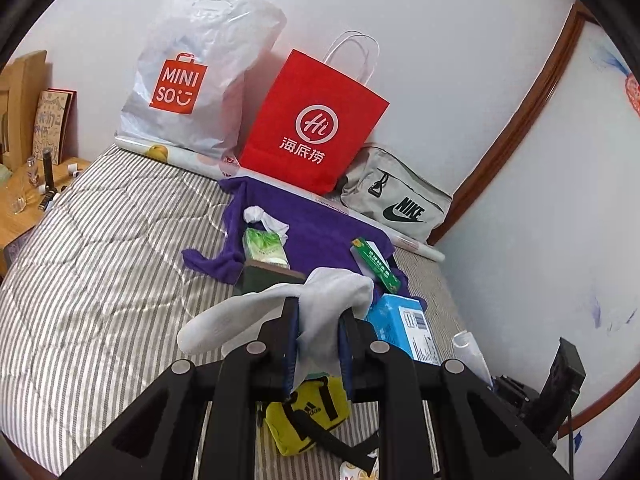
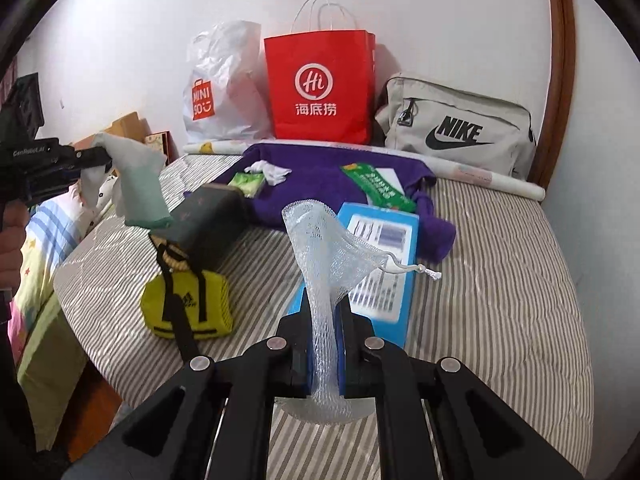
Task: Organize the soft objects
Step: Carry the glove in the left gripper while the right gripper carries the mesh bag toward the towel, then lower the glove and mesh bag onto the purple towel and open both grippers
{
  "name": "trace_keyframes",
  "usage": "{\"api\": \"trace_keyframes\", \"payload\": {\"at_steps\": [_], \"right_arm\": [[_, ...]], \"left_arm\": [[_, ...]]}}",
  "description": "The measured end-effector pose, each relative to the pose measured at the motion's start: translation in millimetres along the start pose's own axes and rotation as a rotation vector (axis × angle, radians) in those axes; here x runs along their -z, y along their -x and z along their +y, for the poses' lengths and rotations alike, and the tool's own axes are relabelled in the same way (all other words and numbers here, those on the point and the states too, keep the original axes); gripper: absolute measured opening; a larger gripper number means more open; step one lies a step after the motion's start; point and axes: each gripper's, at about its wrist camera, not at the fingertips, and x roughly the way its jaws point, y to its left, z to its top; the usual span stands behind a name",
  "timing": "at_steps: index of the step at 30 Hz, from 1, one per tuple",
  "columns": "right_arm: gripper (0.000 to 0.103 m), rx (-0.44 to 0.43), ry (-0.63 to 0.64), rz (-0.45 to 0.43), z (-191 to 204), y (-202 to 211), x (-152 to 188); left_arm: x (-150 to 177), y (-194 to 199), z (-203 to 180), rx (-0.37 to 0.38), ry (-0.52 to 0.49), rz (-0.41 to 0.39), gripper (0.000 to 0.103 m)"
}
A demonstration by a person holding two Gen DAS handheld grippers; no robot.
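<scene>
The left gripper [image 1: 318, 320] clamps a white sock [image 1: 280, 308], the right gripper [image 2: 324, 340] a mesh pouch [image 2: 328, 240], both above the bed [image 2: 500, 280]; carry each clear of the boxes before releasing.

"MINISO" is printed in white on an orange bag-shaped logo on the white plastic bag [image 1: 188, 76]. On the red paper bag [image 1: 316, 128], a white circle with "Hi" is shown above the characters "海底捞". "NIKE" with the swoosh is printed in black on the grey bag [image 2: 460, 132]. The word "adidas" is seen upside down on the yellow pouch [image 1: 308, 412]. "CenRobot.AI" is read on the left gripper [image 2: 80, 158]. The print on the green box [image 2: 378, 188] and the blue box [image 2: 380, 256] is too blurred to be read
</scene>
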Motion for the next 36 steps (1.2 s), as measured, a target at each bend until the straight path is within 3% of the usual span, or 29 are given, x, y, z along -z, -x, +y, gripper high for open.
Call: {"api": "trace_keyframes", "payload": {"at_steps": [16,28,36], "right_arm": [[0.008,0.008,0.041,-0.014,-14.0,-44.2,-68.5],[0.008,-0.032,-0.003,0.038,-30.4,-106.7,-103.9],[0.009,-0.052,0.024,0.090,-25.7,-143.3,-117.6]], "left_arm": [[-49.6,-60.4,-2.8,-0.030,-0.016,0.052,0.017],[-89.7,-117.0,0.2,-0.013,-0.020,0.090,0.017],[-96.2,-156.9,4.6,-0.020,-0.025,0.142,0.017]]}}
